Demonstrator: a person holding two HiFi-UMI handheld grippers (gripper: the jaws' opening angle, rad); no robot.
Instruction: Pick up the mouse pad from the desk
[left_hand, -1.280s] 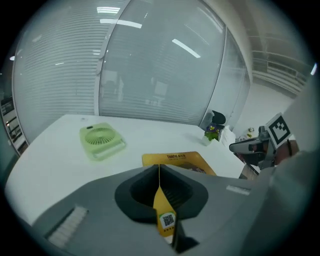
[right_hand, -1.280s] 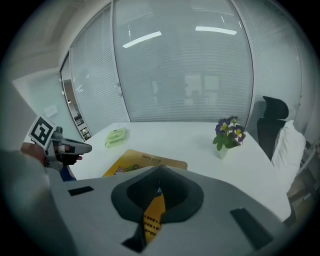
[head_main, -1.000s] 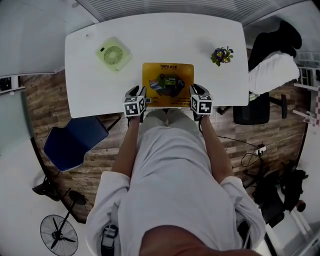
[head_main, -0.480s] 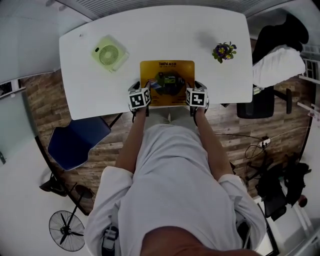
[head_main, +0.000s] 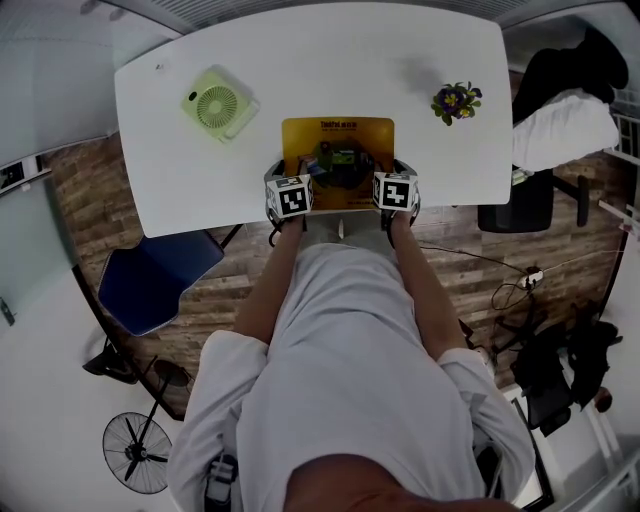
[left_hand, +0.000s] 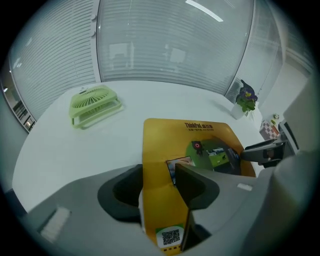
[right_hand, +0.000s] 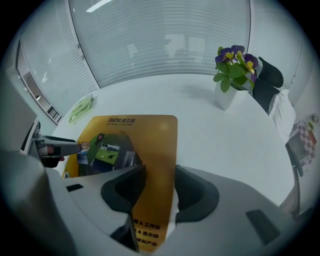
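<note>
Where the white desk (head_main: 190, 180) meets the person's body in the head view, its near edge is partly covered by the two grippers and their marker cubes. The yellow mouse pad (head_main: 338, 135) is seen at the middle of that near edge, and both its near corners are taken between jaws. The jaws of the left gripper (left_hand: 159, 172) are drawn in to a narrow gap, with the pad's near left corner pinched between them. The jaws of the right gripper (right_hand: 160, 172) are narrowed likewise, and the near right corner is gripped. Part of the pad's printed picture is hidden behind a jaw in each gripper view. Whether the pad is raised off the desk cannot be told. A green fan (head_main: 218, 104) is set well to the pad's left. Purple flowers (right_hand: 235, 54) are held in a white pot (right_hand: 227, 97) toward the desk's far right.
</note>
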